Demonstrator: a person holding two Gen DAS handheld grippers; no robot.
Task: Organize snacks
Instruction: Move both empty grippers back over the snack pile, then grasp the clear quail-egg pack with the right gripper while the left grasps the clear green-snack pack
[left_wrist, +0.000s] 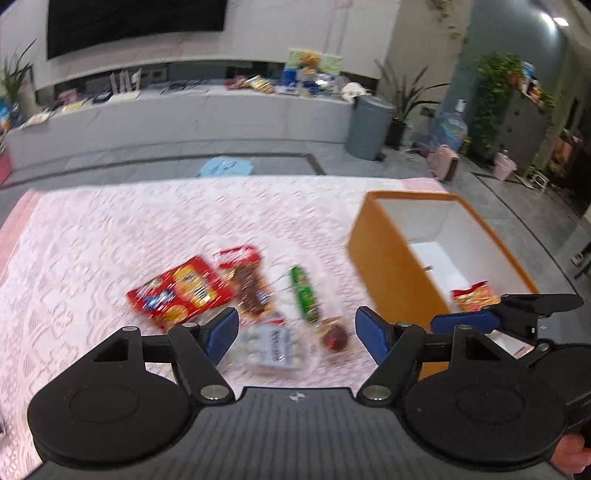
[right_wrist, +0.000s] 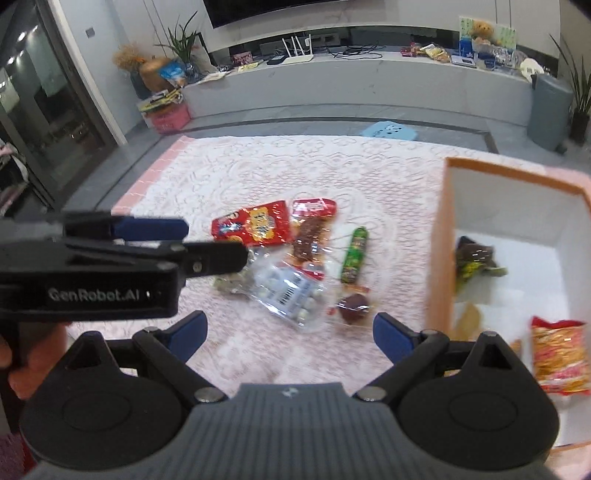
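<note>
Both claws, left claw (left_wrist: 295, 334) and right claw (right_wrist: 290, 332), gape wide and empty. Snack packets (right_wrist: 284, 254) lie left of the orange box (right_wrist: 437, 258), apparently on a tabletop; others sit inside.

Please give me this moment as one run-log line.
left hand-held gripper: open, empty | right hand-held gripper: open, empty | orange cardboard box: holds some snacks | red biscuit packet: on cloth

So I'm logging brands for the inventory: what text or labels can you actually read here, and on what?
"GenRobot.AI": white letters on the side of the left gripper, seen from the right wrist view.
Print and barcode on the clear candy bag: blurred, unreadable.
Red snack bag, green stick pack: print too blurred.
</note>
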